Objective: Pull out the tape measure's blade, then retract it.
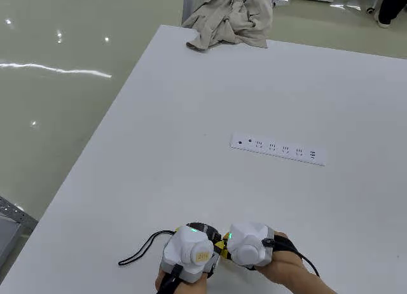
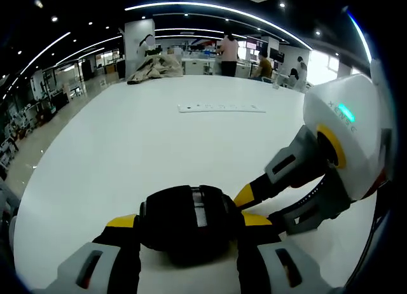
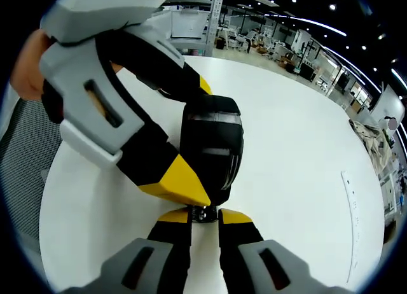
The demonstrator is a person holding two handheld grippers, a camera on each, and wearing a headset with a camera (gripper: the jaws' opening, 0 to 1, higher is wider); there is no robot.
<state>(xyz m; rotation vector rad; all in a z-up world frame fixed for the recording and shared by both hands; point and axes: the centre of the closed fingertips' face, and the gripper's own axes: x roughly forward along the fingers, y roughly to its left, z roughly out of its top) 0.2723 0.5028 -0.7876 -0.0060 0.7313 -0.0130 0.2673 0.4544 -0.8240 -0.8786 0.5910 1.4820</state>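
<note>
A black tape measure (image 2: 191, 208) sits between the yellow-tipped fingers of my left gripper (image 2: 189, 225), which is shut on its case just above the white table (image 1: 210, 116). My right gripper (image 3: 198, 216) points at the case's blade slot, its two tips pressed together on the small metal blade hook (image 3: 202, 212). Almost no blade is out. In the head view both grippers meet near the table's front edge, left gripper (image 1: 210, 244) and right gripper (image 1: 224, 242) tip to tip, with the case (image 1: 205, 229) dark between them. The black wrist strap (image 1: 141, 248) lies curled to the left.
A white power strip (image 1: 278, 149) lies mid-table, right of centre. A crumpled beige garment (image 1: 229, 20) sits at the far edge. The table's left edge (image 1: 95, 141) drops to a glossy floor. People stand far behind the table (image 2: 227, 52).
</note>
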